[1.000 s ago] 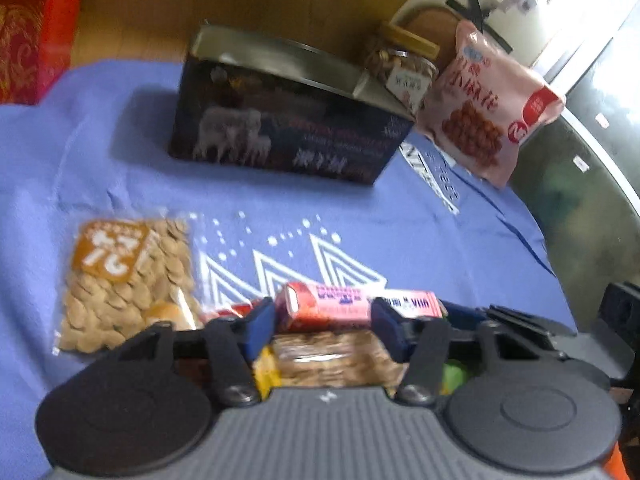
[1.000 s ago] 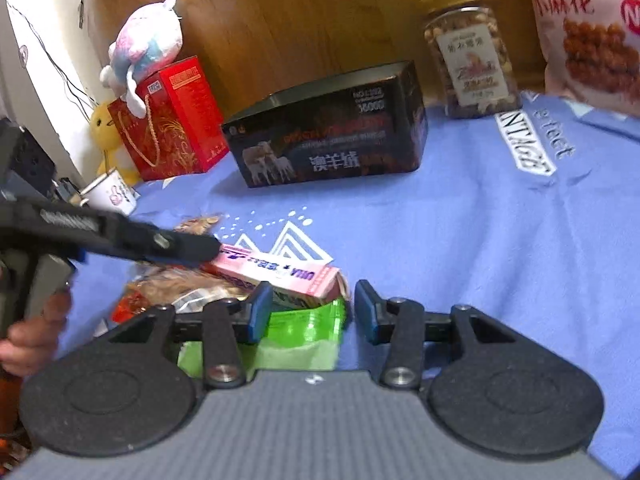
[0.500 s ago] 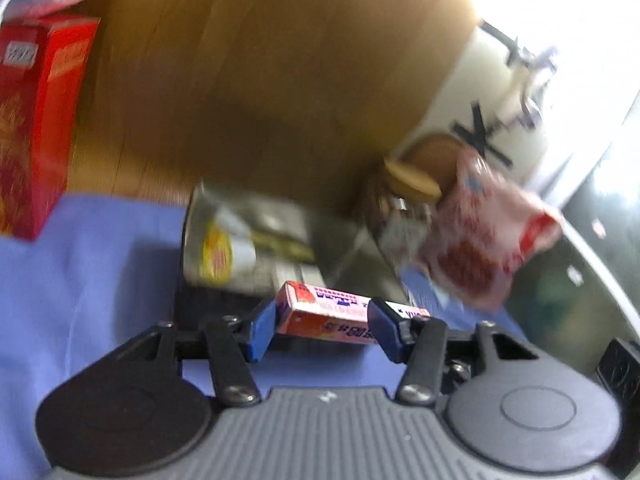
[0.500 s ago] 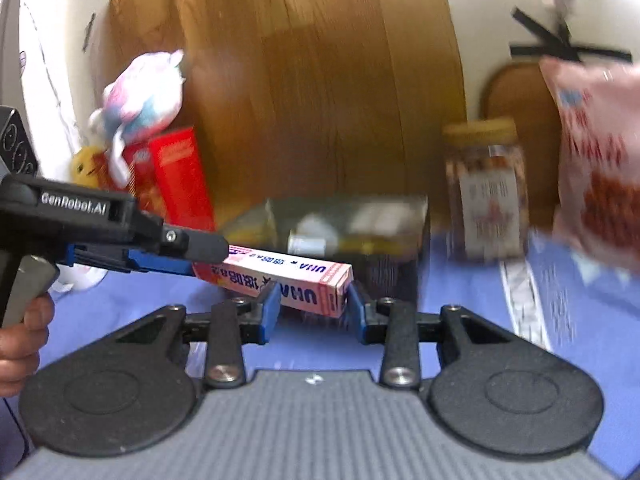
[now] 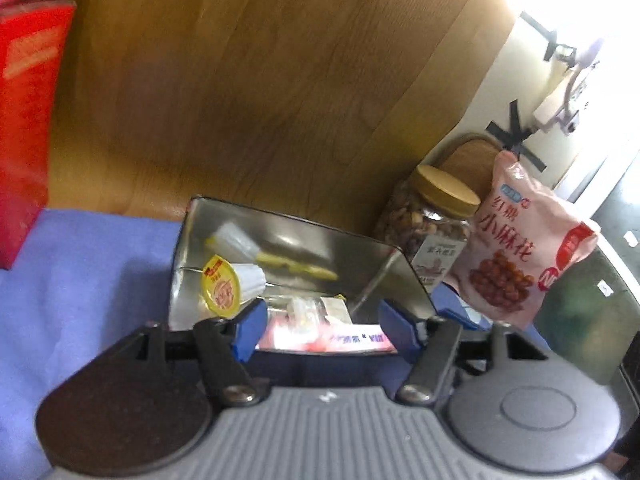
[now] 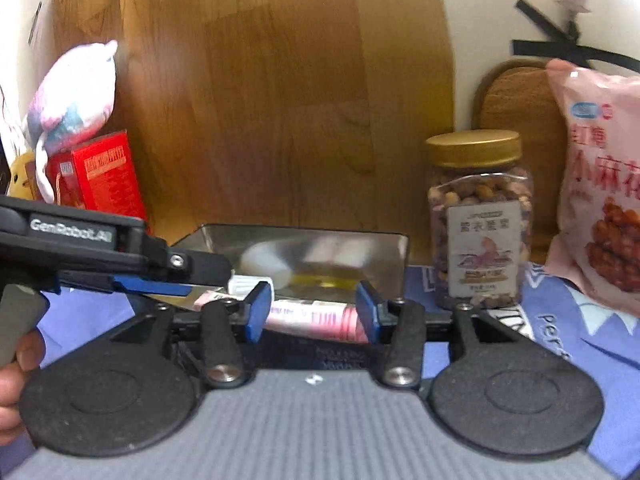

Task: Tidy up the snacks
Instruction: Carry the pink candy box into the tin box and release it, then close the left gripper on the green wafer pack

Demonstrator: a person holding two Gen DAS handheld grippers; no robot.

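pink box [image 5: 324, 338]: off the cloth, now lying in the open tin [image 5: 280, 240] | left gripper [image 5: 326, 326] and right gripper [image 6: 314, 312]: jaws just opened, pads clear of box

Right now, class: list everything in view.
tin: 1, silver inside, on cloth
pink box: 1, pink, in tin
jelly cup: 1, yellow lid, in tin
nut jar: 1, gold lid, right of tin
snack bag: 1, pink, right of jar
red box: 1, red, far left
plush toy: 1, pink-blue, by red box
cloth: 1, blue, under tin
left gripper: 1, black, jaws just opened, pink box loose between
right gripper: 1, black, just opened, same box between
left hand: 1, holding left gripper
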